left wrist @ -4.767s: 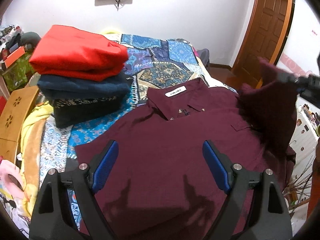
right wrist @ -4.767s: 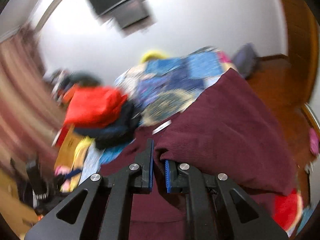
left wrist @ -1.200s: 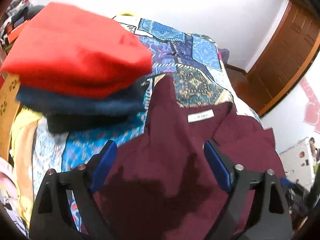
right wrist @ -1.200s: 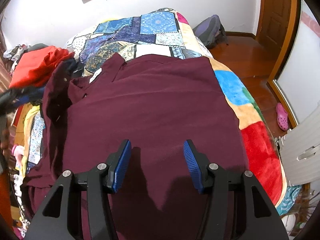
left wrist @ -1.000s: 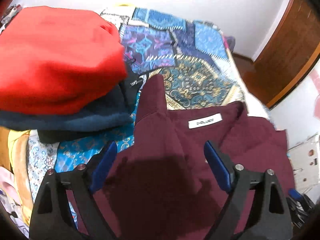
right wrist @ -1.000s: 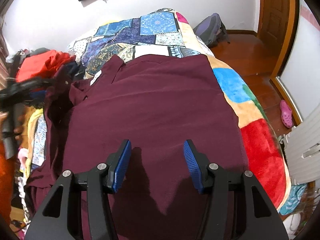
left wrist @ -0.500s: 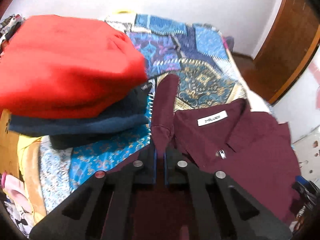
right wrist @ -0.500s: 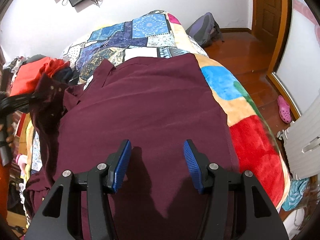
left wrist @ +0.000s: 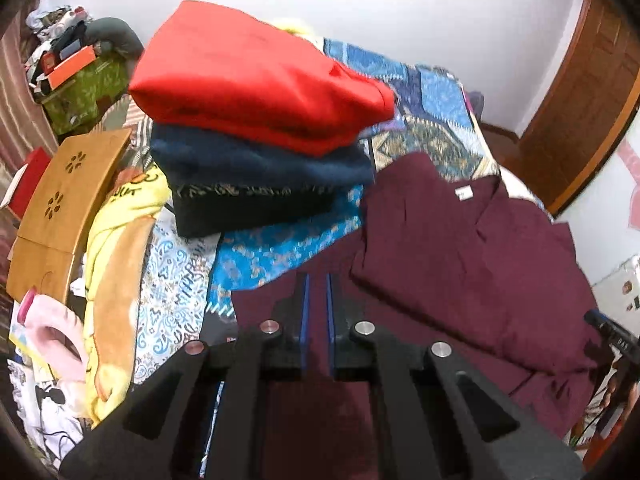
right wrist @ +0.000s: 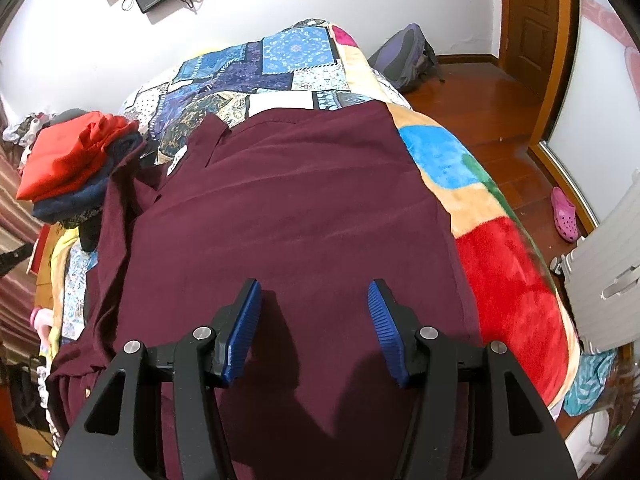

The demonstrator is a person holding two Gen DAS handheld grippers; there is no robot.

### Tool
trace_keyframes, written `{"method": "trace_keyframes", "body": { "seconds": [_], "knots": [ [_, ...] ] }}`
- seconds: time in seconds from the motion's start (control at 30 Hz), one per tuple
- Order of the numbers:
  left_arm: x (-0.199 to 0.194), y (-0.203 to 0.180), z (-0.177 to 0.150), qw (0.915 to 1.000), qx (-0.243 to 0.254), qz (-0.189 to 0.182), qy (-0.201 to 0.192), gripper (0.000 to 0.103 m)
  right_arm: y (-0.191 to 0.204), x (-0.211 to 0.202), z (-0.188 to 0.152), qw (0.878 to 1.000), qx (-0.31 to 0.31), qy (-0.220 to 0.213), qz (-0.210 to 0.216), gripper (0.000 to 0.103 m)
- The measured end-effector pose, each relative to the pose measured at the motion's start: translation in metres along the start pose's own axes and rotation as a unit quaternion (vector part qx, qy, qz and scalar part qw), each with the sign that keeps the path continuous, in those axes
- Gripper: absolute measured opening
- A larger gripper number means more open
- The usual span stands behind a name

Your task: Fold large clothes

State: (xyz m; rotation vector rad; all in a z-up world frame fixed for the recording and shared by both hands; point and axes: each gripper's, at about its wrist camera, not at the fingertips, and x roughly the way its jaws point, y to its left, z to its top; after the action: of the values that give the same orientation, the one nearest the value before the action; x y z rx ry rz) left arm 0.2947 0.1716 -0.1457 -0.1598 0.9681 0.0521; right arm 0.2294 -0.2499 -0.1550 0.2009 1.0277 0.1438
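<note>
The left gripper (left wrist: pixel 316 300) is pinched onto the maroon shirt (right wrist: pixel 296 216), which lies spread across the patchwork bed (right wrist: pixel 516 280). The right gripper (right wrist: pixel 314 320) hovers above the shirt, jaws spread wide. A stack of folded clothes (left wrist: pixel 260 120) sits just beside the collar.

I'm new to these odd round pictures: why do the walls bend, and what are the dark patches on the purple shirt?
Both views: a fisheye lens bows the door frame and darkens the corners. Right wrist view: sharp, and the dark patches on the maroon shirt are shadows under the open right gripper. Left wrist view: softer, the red garment slightly smeared; the left gripper looks nearly shut.
</note>
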Motion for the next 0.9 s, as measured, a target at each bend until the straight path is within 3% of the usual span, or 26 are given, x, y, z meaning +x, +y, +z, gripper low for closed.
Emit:
{"method": "trace_keyframes", "body": {
  "seconds": [0.17, 0.33, 0.57, 0.63, 0.7, 0.73, 0.87, 0.9],
  "knots": [
    [0.010, -0.025, 0.008, 0.9998, 0.016, -0.008, -0.006, 0.058, -0.001, -0.003, 0.000, 1.000, -0.001, 0.002, 0.000, 0.052],
    [0.033, -0.060, 0.032, 0.9994, 0.029, -0.018, 0.005, 0.070, -0.006, -0.005, 0.002, 1.000, 0.005, -0.002, 0.001, 0.052],
    [0.104, -0.107, 0.076, 0.9963, 0.012, -0.053, 0.067, 0.070, -0.011, 0.001, 0.003, 1.000, 0.009, 0.000, 0.002, 0.052],
    [0.121, -0.119, 0.082, 0.9957, 0.030, -0.040, 0.077, 0.070, -0.012, 0.001, 0.003, 1.000, 0.008, -0.002, 0.002, 0.052],
    [0.138, -0.127, 0.083, 0.9954, 0.055, -0.002, 0.078, 0.070, -0.013, 0.001, 0.003, 1.000, 0.007, -0.003, 0.001, 0.052],
    [0.145, -0.127, 0.083, 0.9950, 0.060, 0.011, 0.079, 0.067, -0.014, 0.002, 0.003, 1.000, 0.007, -0.004, 0.001, 0.052],
    [0.154, -0.110, 0.077, 0.9961, 0.040, 0.004, 0.078, 0.009, -0.015, 0.003, 0.003, 1.000, 0.005, -0.008, -0.001, 0.052],
    [0.151, -0.104, 0.075, 0.9966, 0.034, -0.001, 0.075, 0.005, -0.015, 0.003, 0.003, 1.000, 0.006, -0.008, -0.002, 0.052]
  ]
}}
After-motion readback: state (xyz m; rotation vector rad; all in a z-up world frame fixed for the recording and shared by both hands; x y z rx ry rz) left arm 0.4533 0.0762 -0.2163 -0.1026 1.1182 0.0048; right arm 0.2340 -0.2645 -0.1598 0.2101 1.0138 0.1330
